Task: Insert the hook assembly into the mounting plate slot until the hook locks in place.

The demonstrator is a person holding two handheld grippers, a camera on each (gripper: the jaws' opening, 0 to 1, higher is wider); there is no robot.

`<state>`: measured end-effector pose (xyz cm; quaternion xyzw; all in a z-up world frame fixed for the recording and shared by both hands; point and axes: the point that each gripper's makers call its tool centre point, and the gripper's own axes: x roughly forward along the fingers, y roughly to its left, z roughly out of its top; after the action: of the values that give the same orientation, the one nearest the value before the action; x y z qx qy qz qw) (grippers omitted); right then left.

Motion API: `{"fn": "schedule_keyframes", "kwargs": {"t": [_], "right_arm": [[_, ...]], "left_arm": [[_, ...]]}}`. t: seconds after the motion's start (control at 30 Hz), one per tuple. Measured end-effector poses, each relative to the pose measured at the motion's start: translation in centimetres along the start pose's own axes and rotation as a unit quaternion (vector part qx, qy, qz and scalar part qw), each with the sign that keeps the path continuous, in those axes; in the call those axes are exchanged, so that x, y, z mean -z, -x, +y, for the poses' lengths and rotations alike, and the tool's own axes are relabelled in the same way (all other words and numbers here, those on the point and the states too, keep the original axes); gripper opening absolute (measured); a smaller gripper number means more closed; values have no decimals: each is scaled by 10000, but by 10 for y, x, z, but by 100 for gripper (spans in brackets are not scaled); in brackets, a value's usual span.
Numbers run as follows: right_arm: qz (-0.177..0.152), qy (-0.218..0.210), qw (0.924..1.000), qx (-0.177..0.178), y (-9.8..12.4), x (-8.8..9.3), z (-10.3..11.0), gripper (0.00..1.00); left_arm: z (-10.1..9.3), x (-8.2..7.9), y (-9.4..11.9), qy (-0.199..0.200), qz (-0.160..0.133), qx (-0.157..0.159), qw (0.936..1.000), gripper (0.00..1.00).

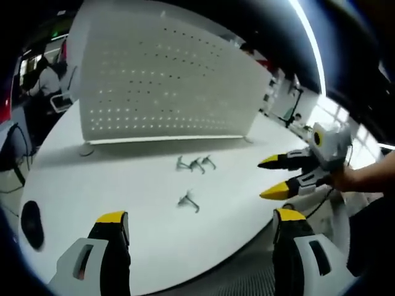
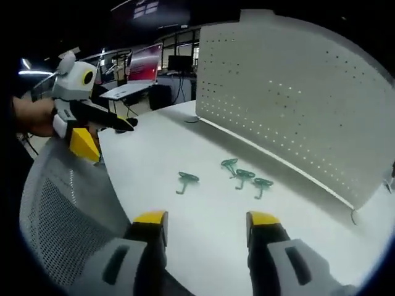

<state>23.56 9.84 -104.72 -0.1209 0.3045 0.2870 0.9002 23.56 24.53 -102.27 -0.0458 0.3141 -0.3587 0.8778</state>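
While no writing is legible on the pegboard, both tools, left tool and right tool, gape empty above hooks.

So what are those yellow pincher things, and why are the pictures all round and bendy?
A person is holding two grabbing tools, one in each hand. Each tool carries a small camera with a very wide lens, which bends the picture into a circle. The left gripper view looks out between the left gripper and its yellow-tipped jaws; the right gripper pokes in from the side, held by a hand. The right gripper view is from the other tool.

Both grippers are open and hold nothing. On the white table lie four small metal hooks: one hook alone and three hooks close together. Behind them stands a white board with holes, where a hook is meant to go.
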Motion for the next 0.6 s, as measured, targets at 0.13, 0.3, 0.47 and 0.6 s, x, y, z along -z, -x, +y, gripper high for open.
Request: {"fn": "schedule_keyframes", "kwargs": {"t": [0.13, 0.3, 0.47, 0.6], "right_arm": [[153, 108, 9990, -395, -19, -5, 9, 34], [320, 615, 9948, -741, -43, -18, 14, 30], [438, 834, 9900, -1050, -70, -23, 21, 28], [598, 908, 9866, -1216, -89, -19, 26, 27]], "left_arm": [[2, 1, 0, 44, 30, -43, 10000, 98], [4, 2, -1, 16, 68, -89, 9999, 97], [5, 2, 0, 16, 73, -148, 9999, 97], [6, 1, 0, 38, 54, -169, 9998, 96]]}}
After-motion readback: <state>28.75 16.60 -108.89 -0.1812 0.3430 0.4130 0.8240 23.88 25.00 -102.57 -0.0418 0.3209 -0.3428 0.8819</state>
